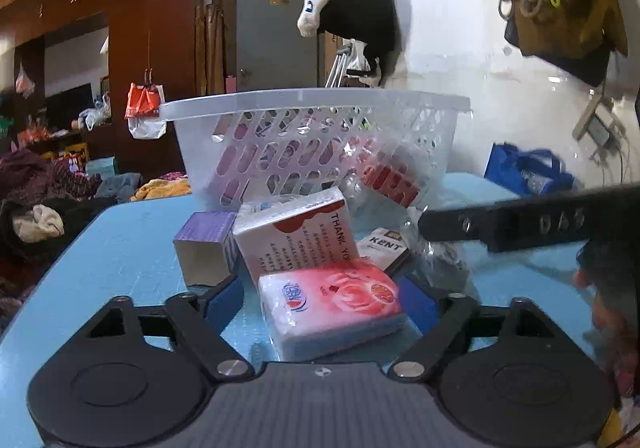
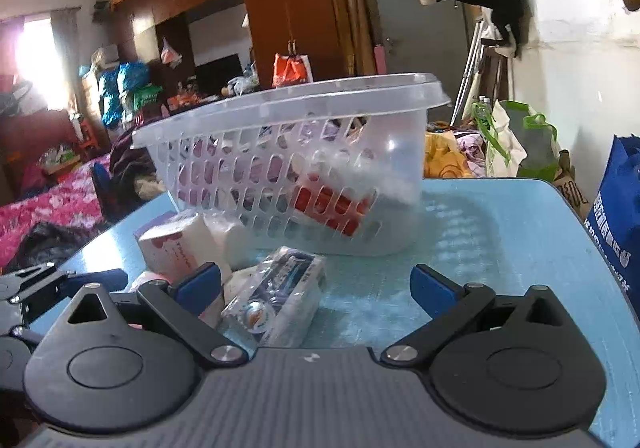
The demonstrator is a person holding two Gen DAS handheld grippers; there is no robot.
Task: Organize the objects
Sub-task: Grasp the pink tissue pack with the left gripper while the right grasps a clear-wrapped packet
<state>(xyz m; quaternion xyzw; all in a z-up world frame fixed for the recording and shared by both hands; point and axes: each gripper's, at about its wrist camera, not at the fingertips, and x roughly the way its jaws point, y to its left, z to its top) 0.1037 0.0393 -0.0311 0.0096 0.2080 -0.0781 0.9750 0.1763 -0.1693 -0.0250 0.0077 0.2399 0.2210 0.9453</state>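
Your left gripper (image 1: 320,298) straddles the pink tissue pack (image 1: 332,308), pads not yet pressing: centre, then close. Keep your right gripper (image 2: 316,286) spread wide beside the clear-wrapped packet (image 2: 276,298).

Two low wrist views, close over the blue table (image 1: 120,248), both facing the white basket (image 2: 280,151), seemingly side by side

The basket (image 1: 304,135) is translucent white plastic, perforated and slightly glossy. The tissue pack (image 1: 332,312) wears shiny pink film; the clear wrapper (image 2: 276,300) glints. The boxes (image 1: 296,240) look like smooth printed card. The table (image 2: 500,232) is matt blue, faintly scuffed.
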